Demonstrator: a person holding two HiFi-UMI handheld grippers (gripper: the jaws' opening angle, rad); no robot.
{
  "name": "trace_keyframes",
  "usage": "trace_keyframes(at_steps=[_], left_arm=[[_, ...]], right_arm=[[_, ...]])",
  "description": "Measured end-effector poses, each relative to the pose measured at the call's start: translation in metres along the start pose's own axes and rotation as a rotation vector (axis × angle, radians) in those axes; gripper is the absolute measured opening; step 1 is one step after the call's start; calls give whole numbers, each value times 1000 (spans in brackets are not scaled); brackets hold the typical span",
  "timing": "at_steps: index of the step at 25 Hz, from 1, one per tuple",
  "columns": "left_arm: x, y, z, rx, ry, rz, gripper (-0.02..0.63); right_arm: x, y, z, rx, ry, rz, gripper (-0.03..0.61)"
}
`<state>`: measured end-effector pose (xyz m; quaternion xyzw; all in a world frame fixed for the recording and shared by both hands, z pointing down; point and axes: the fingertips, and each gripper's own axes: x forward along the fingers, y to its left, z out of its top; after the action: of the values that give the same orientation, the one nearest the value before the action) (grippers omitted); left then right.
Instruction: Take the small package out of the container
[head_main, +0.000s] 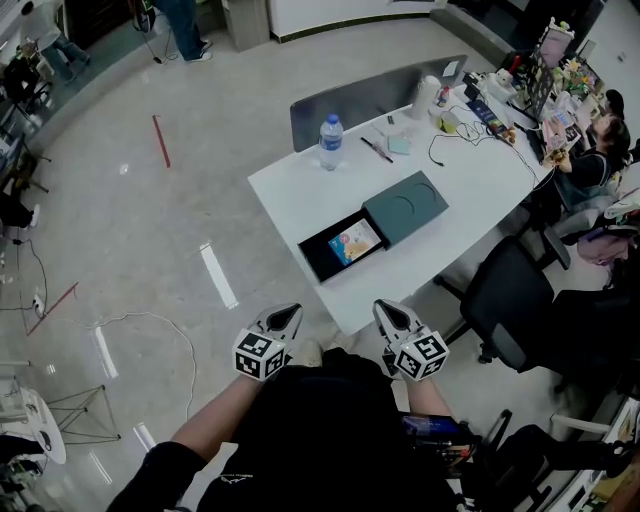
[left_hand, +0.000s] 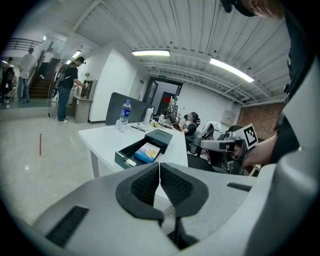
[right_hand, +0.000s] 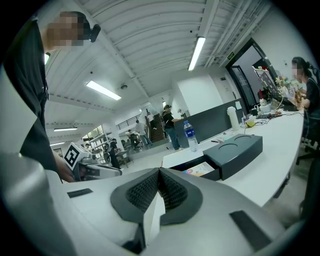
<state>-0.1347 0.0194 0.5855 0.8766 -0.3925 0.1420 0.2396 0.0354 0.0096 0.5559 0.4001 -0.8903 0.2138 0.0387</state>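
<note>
I see a small colourful flat package (head_main: 354, 242) in the open dark box (head_main: 312, 258) near the white table's (head_main: 290, 195) edge. My left gripper (head_main: 289, 312) and right gripper (head_main: 384, 308) hang closed and empty, just off that edge.

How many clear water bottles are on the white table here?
1. The water bottle stands upright near the table's far left corner, beyond the open container. The clutter at the far right end could hide another.

Small package (head_main: 354, 242) in container (head_main: 311, 258) on table (head_main: 296, 190) (near front edge), 1 bottle (head_main: 330, 142) behind, chair (head_main: 505, 300) at right
</note>
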Motion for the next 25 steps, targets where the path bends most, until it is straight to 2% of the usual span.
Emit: trace_keyframes(at_steps=[12,25], left_arm=[[56,-4,40,58,36,-36,12],[102,-2,62,115,114,-40,12]], right_arm=[[6,-48,14,32,-23,-6,25],[13,-85,24,62,-49,3,25]])
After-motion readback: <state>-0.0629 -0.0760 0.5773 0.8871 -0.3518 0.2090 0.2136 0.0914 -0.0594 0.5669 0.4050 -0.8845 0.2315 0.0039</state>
